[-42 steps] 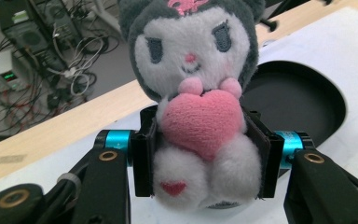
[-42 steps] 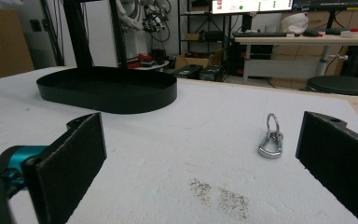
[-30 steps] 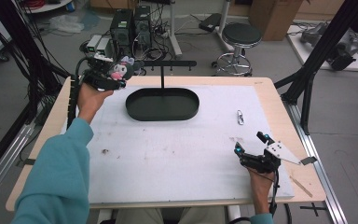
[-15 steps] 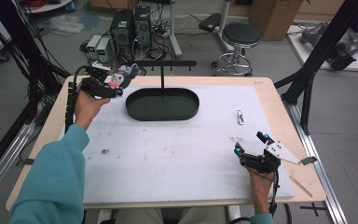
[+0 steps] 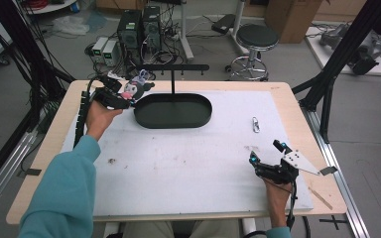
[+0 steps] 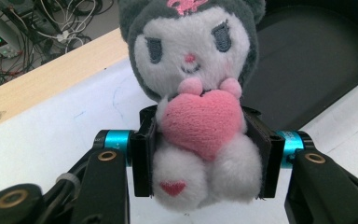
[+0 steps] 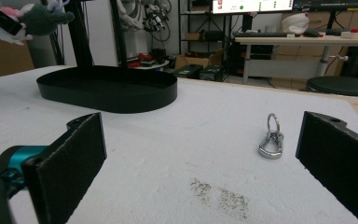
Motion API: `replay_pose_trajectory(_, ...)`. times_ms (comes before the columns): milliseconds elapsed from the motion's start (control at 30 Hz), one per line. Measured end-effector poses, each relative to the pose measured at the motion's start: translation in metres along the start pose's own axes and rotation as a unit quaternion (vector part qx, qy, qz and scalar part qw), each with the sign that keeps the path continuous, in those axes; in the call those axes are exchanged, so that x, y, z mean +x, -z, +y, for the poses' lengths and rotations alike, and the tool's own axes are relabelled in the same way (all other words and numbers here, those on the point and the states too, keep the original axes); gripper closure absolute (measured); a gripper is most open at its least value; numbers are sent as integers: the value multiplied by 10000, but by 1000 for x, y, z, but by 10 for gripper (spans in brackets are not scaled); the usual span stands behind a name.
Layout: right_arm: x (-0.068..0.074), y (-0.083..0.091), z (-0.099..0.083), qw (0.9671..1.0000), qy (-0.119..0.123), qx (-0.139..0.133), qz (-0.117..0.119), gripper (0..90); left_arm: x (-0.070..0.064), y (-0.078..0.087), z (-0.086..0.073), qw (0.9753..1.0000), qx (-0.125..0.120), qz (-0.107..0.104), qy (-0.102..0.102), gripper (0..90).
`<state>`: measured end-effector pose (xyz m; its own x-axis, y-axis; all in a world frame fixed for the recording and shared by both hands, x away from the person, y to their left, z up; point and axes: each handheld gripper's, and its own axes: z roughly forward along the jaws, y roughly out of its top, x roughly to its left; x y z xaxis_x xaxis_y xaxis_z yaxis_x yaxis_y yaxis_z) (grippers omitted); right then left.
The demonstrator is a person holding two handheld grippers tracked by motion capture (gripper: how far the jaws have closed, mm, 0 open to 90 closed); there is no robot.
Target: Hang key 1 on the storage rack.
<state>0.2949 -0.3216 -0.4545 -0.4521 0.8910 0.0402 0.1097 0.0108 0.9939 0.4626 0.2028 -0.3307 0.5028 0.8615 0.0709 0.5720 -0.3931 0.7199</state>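
My left gripper (image 5: 124, 95) is shut on a small plush toy (image 6: 193, 88), grey and white with a pink heart, held in the air just left of the black oval tray (image 5: 173, 111). In the left gripper view the two pads (image 6: 143, 156) squeeze the toy's body. A black T-shaped stand (image 5: 172, 74) rises from the tray's back. My right gripper (image 5: 268, 157) rests open at the table's front right. A silver carabiner clip (image 7: 271, 138) lies on the white mat between its jaws, farther off; it also shows in the high view (image 5: 255, 124).
A white mat (image 5: 188, 163) covers the wooden table (image 5: 287, 94). Dark smudges (image 7: 219, 195) mark the mat ahead of the right gripper. Black frame struts (image 5: 327, 84) stand at the table's right; cables run along the left edge (image 5: 82, 111).
The left gripper has carried the plush toy rightward toward the tray's left end. The right gripper has stayed put.
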Motion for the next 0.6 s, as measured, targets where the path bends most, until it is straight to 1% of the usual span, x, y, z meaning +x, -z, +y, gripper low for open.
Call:
replay_pose_trajectory(167, -1, 0, 0, 10000, 18, -11, -9, 8, 1, -7, 1, 10000, -7, 2, 60, 528)
replay_pose_trajectory(300, -1, 0, 0, 10000, 15, -21, -4, 8, 5, -13, 5, 9999, -26, 23, 164, 528)
replay_pose_trajectory(467, -1, 0, 0, 10000, -6, 4, 4, 8, 7, -20, 10, 9998, 7, 31, 180, 528)
replay_pose_trajectory(600, -2, 0, 0, 10000, 10, -12, 2, 8, 9, -23, 11, 9997, -19, 55, 242, 528)
